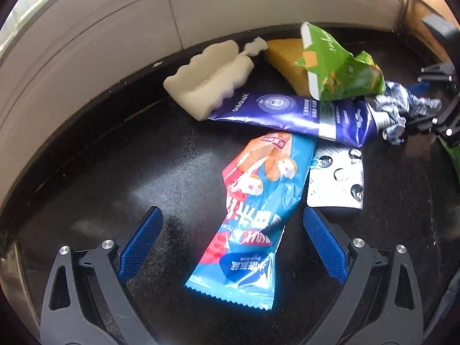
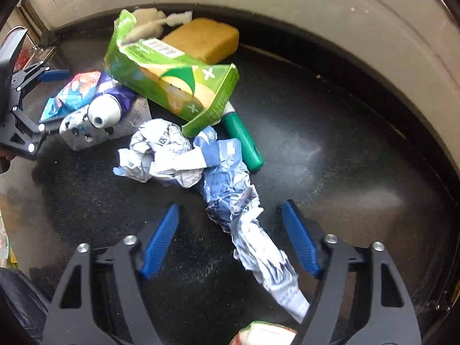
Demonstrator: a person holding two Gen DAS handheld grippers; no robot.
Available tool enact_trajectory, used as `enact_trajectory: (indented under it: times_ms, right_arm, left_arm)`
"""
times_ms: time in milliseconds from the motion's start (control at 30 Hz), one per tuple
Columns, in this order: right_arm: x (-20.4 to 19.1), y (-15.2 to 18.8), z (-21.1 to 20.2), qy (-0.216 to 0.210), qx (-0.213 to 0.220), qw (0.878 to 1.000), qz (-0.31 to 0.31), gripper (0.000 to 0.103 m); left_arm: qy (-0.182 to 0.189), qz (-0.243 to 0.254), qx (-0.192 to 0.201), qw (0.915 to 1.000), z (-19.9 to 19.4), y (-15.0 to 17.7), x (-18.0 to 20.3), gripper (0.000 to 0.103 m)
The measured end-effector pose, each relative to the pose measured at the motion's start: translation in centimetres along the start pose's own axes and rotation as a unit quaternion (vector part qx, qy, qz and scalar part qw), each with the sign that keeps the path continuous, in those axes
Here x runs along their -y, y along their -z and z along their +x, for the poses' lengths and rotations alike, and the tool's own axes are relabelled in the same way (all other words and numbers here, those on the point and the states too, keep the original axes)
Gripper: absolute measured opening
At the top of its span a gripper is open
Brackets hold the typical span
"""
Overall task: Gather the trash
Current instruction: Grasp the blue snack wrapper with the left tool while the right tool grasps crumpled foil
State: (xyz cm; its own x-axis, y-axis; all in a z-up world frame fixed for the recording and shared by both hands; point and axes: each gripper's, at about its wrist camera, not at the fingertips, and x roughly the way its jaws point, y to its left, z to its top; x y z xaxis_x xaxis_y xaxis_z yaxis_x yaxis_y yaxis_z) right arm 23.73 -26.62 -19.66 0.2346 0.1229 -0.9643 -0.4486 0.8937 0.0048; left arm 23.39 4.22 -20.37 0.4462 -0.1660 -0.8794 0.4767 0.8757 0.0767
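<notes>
A pile of trash lies on a black counter (image 1: 161, 172). In the left wrist view my left gripper (image 1: 231, 215) is open, its blue fingers on either side of a blue and red snack wrapper (image 1: 258, 201). Behind it lie a purple tube (image 1: 290, 116), a pill blister (image 1: 336, 175), a white foam piece (image 1: 207, 77), a yellow sponge (image 1: 284, 63) and a torn green carton (image 1: 336, 63). In the right wrist view my right gripper (image 2: 230, 215) is open around the tail of a crumpled blue-white paper (image 2: 227, 189). The green carton (image 2: 172, 77) and a green marker (image 2: 244, 143) lie beyond.
A pale tiled wall (image 1: 115, 28) curves behind the counter. The left gripper's body shows at the left edge of the right wrist view (image 2: 20, 109). A red-white packet (image 2: 264, 333) peeks in at the bottom of that view.
</notes>
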Motion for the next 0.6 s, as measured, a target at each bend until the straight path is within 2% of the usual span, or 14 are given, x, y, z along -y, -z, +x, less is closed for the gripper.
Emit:
enact_trajectory:
  times_ms: [33,67,100,167,267,467,600]
  right_arm:
    - [0.0,0.1,-0.1,-0.001,0.005,1.000,-0.002,0.057]
    - [-0.1,0.2,-0.2,-0.002,0.007,1.000,-0.003,0.036]
    - [-0.1,0.2,-0.3,-0.004,0.005,1.000,-0.002,0.029]
    - [-0.4,0.5,-0.5,-0.009,0.001,1.000,-0.001,0.028]
    - [-1.0,0.7,-1.6,-0.009,0.011,1.000,0.001,0.028]
    - [-2.3,2.0,-6.8,-0.011,0.064,0.998,0.010,0.027]
    - [-3.8,2.9,-10.4,-0.011,0.095,0.995,0.011,0.027]
  left_arm:
    - [0.011,-0.010,0.001,0.9999,0.0,-0.1,-0.4,0.084]
    - [0.018,-0.017,0.002,0.9997,-0.1,-0.1,-0.6,0.072]
    - [0.017,-0.020,0.004,0.9996,-0.4,-0.1,-0.8,0.064]
    - [0.010,-0.026,0.002,0.9996,-0.9,-0.1,-0.7,0.034]
    - [-0.003,-0.047,-0.012,0.9988,-1.8,0.3,-0.5,0.019]
    - [-0.029,-0.105,-0.005,0.9940,-6.2,2.0,0.7,0.016]
    - [-0.039,-0.157,0.006,0.9869,-10.7,3.4,2.2,0.016]
